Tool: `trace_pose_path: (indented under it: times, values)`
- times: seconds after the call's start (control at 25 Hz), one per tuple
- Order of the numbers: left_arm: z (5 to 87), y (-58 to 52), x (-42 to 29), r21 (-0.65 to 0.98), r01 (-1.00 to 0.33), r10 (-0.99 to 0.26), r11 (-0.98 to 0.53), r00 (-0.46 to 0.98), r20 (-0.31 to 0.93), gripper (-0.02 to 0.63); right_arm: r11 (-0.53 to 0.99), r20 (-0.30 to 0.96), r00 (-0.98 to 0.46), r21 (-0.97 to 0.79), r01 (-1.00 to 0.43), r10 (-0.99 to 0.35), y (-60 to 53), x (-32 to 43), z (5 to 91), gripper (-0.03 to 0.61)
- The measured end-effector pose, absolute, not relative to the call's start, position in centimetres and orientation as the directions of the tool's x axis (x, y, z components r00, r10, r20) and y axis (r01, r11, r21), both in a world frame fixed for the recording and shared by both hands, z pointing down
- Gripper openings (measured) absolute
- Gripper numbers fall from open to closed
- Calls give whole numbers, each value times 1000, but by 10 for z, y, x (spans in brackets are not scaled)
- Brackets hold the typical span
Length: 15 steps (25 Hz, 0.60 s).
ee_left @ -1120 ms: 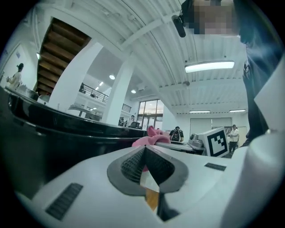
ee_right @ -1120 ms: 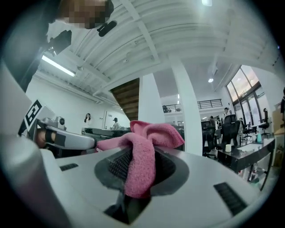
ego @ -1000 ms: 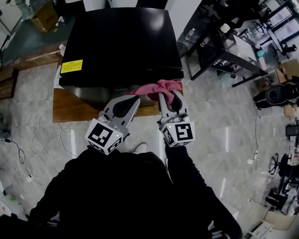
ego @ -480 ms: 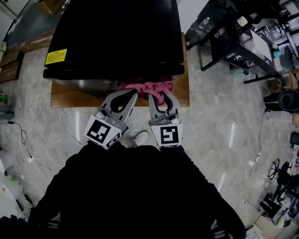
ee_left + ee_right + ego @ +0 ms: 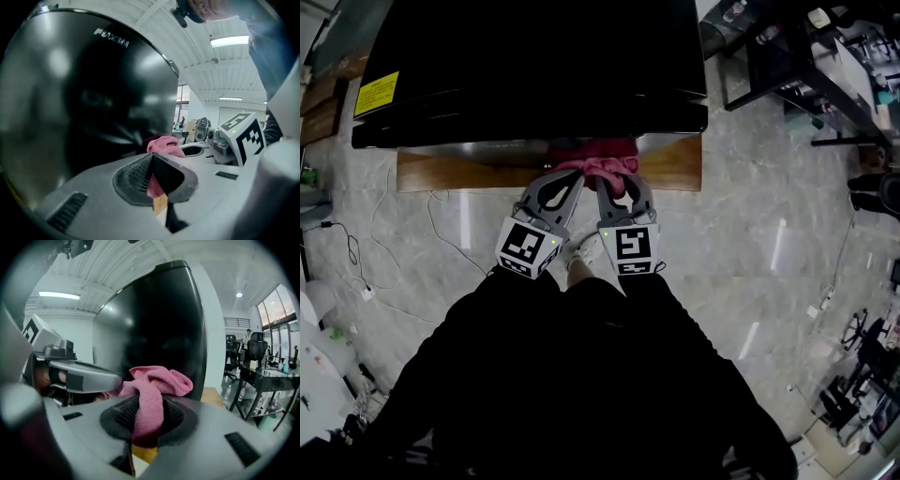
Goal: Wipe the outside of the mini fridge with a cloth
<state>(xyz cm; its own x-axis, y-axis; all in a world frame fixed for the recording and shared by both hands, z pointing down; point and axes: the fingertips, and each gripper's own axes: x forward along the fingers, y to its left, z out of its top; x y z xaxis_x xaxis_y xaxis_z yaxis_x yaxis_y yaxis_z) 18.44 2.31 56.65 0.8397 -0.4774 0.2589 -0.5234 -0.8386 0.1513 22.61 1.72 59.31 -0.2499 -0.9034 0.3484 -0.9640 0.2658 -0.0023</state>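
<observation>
Cloth bunched on mini fridge front; left hand-held gripper and right hand-held gripper both clamp it. Bunch could slip, so your jaws scrape the door.

**Claws close up, cloth moves to mid-front**

Over the last second the left claw and the right claw have drawn in side by side. The cloth, earlier near the right front corner of the fridge, is now bunched at mid-front.
</observation>
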Motion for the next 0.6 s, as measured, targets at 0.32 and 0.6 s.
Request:
trace_pose_path:
  times: [0.32,0.6]
  values:
    - [685,12,172,181,-571,-462,-801,781,419,6,224,460,-215,-37,-974,-861,10,221,692,97]
    - [751,11,196,194,-611,-461,-768,737,495,6,186,539,-200,-81,-979,-818,12,243,760,97]
